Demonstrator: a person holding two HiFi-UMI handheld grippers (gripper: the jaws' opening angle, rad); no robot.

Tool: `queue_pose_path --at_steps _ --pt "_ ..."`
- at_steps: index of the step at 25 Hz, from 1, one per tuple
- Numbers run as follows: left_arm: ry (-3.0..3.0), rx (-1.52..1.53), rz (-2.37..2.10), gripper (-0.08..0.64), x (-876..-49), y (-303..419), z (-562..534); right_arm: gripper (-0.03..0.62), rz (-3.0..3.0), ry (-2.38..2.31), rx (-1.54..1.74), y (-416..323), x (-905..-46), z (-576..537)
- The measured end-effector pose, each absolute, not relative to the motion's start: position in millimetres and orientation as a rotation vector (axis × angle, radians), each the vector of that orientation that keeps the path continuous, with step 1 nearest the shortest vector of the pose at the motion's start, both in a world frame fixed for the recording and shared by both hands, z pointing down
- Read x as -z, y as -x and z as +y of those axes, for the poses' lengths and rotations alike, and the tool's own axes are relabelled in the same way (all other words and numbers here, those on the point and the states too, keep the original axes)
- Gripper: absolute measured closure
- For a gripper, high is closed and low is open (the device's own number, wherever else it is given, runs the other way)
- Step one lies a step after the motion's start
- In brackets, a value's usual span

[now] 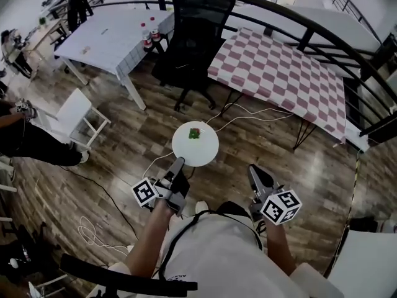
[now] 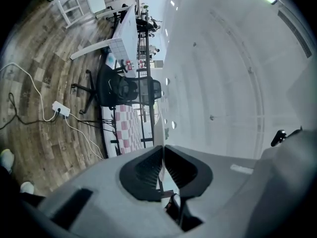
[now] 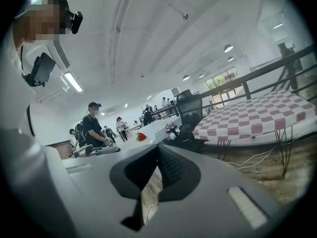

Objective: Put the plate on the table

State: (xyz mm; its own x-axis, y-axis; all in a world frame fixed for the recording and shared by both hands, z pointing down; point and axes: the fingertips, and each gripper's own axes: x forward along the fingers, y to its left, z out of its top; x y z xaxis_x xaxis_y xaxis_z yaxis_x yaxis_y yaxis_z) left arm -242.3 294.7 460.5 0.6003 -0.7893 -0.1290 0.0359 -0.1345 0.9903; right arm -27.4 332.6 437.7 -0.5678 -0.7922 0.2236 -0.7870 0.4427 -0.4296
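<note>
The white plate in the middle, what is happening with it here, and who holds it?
A person holds the white plate with the left gripper, whose jaws are shut on its near rim. A small red and green thing lies on it. The plate hangs over the wooden floor, not yet on the checkered table ahead. The right gripper is shut and holds nothing.

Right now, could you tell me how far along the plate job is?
Done: the left tool grips the white plate by its rim. In hand: the plate hangs above the wood floor. Left: reaching the checkered table ahead and setting it down.
</note>
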Motion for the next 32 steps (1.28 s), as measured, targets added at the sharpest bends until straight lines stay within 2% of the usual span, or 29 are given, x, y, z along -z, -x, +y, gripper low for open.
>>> queue_pose_path --at_steps 18,32 --pt "-1.548 0.737 -0.595 0.537 -472 230 290 0.584 2.577 1.586 0.859 17 -451 356" --pt "-1.565 0.722 -0.617 0.537 -474 207 245 0.584 2.586 1.568 0.864 -11 -455 306"
